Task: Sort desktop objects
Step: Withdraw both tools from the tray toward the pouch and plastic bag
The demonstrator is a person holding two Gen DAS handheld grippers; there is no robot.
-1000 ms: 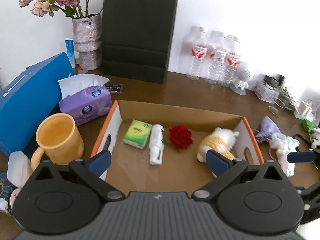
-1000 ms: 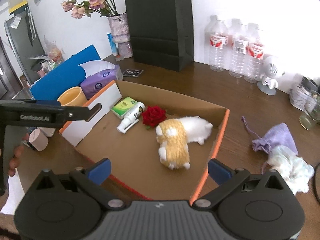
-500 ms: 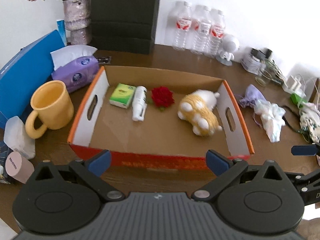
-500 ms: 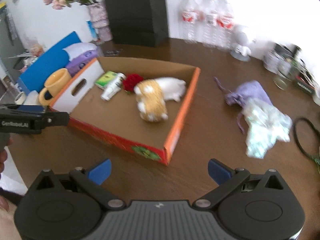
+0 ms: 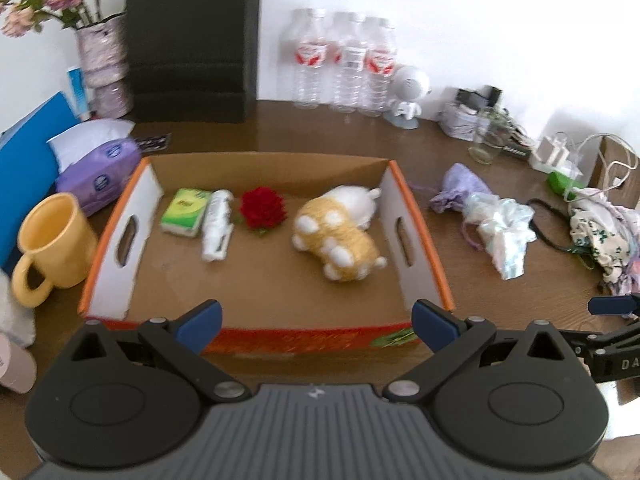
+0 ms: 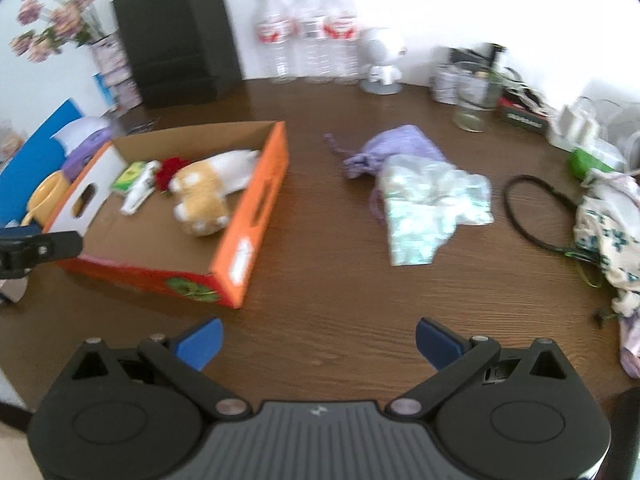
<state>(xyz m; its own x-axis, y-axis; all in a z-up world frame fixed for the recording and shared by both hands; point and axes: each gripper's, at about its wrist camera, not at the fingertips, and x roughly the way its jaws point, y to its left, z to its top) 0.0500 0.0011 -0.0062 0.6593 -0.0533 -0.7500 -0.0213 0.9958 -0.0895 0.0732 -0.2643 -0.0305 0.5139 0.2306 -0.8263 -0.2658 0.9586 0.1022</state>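
Observation:
An orange-edged cardboard box (image 5: pixel 424 240) (image 6: pixel 260 200) holds a green tissue pack (image 5: pixel 186 212), a white spray bottle (image 5: pixel 217 224), a red rose (image 5: pixel 263 210) and a yellow-and-white plush toy (image 5: pixel 340 236) (image 6: pixel 204 192). On the brown table right of the box lie a purple drawstring pouch (image 5: pixel 460 188) (image 6: pixel 396 148) and a crumpled clear plastic bag (image 5: pixel 504 232) (image 6: pixel 428 204). My left gripper (image 5: pixel 316 326) is open at the box's near wall, holding nothing. My right gripper (image 6: pixel 318 342) is open over bare table, short of the pouch and bag.
A yellow mug (image 5: pixel 52 240), purple tissue pack (image 5: pixel 96 176) and blue box (image 5: pixel 24 148) sit left of the box. A black bag (image 5: pixel 192 40), flower vase (image 5: pixel 102 60), water bottles (image 5: pixel 344 64), white figurine (image 5: pixel 410 92), glass jar (image 6: pixel 474 96), black cord (image 6: pixel 536 216) and floral cloth (image 6: pixel 608 232) ring the table.
Both grippers have drawn back from over the box. The right one has swung to the right, so the pouch and plastic bag now lie ahead of it. Both stay open.

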